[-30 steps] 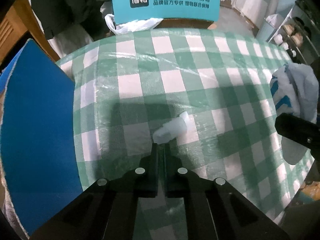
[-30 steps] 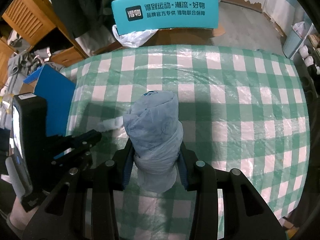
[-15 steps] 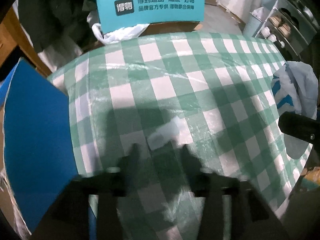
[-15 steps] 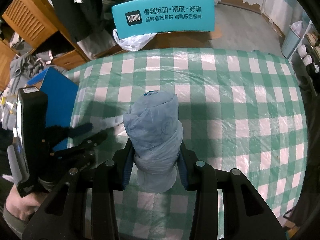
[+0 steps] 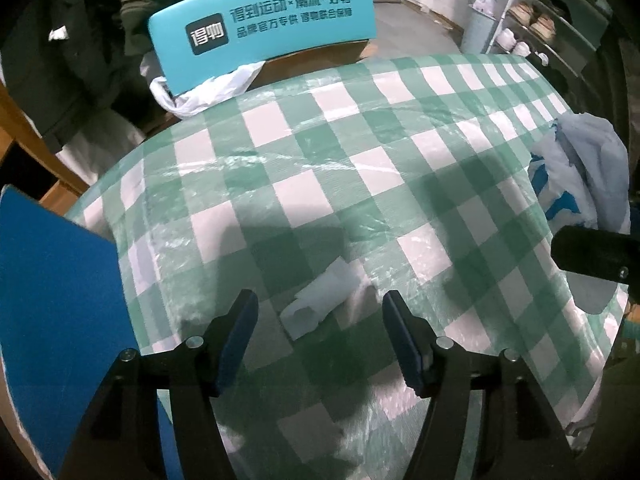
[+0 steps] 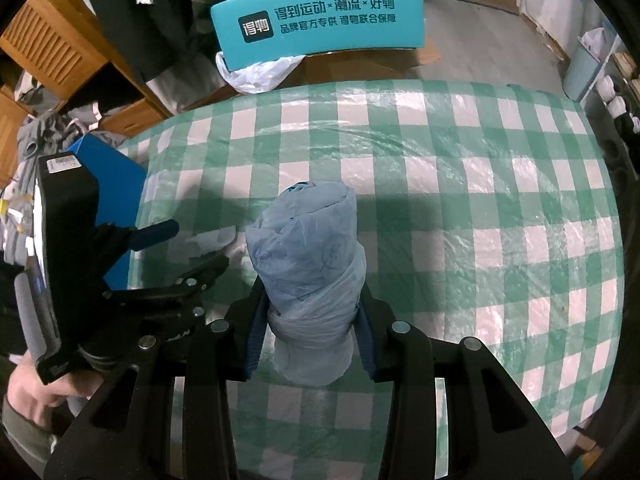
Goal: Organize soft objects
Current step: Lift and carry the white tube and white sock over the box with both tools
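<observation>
A small white soft roll (image 5: 320,298) lies on the green-and-white checked tablecloth (image 5: 320,152). My left gripper (image 5: 318,308) is open, its fingers on either side of the roll's near end, apart from it. The roll (image 6: 208,242) and the left gripper (image 6: 188,246) also show at the left of the right wrist view. My right gripper (image 6: 310,312) is shut on a rolled pale-blue bundle (image 6: 308,264) and holds it above the table. The bundle (image 5: 580,172) also shows at the right edge of the left wrist view.
A blue box (image 5: 56,304) stands at the table's left edge, close to my left gripper. A teal chair back (image 5: 264,28) with a white plastic bag (image 5: 208,92) is behind the far edge. Wooden furniture (image 6: 60,52) and hanging clothes are at the far left.
My left gripper has opened and let go of the white roll, which now lies on the cloth between its fingers. The right gripper has kept hold of the blue bundle.
</observation>
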A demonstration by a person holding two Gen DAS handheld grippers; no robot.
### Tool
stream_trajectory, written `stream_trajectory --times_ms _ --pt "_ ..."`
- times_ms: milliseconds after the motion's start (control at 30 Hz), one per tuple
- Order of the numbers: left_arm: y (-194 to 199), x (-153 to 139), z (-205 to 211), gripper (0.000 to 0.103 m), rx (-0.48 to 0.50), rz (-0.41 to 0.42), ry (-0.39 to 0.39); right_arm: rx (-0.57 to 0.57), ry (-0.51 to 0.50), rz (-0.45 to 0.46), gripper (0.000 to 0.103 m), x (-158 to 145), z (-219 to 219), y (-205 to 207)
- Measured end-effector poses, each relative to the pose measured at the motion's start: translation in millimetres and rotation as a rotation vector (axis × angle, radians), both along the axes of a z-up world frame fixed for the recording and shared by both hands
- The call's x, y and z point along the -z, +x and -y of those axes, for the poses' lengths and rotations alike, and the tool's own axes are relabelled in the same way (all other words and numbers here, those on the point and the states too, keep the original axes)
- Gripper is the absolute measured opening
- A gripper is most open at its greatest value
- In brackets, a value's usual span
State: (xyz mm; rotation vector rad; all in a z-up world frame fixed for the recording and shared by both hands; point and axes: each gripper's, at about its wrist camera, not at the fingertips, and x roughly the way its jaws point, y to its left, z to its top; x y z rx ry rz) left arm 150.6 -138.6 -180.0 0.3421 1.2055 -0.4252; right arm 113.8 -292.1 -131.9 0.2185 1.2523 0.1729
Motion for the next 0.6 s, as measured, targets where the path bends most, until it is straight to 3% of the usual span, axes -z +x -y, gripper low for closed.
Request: stream_trajectory --times_ms 67,267,600 --pt "0.6 1.7 1.9 0.065 0.013 -0.002 -0.001 0.004 0.001 0.0 0.038 -0.5 1.4 -0.2" --pt "3.2 9.0 1.6 0.038 0.013 -0.023 -0.002 0.007 0.008 0.001 0.038 -2.1 1.2 -0.9" --pt "1.7 10.2 1.8 0.026 0.023 -0.019 -0.001 0.006 0.01 0.002 0.038 -3.0 0.9 -1.6"
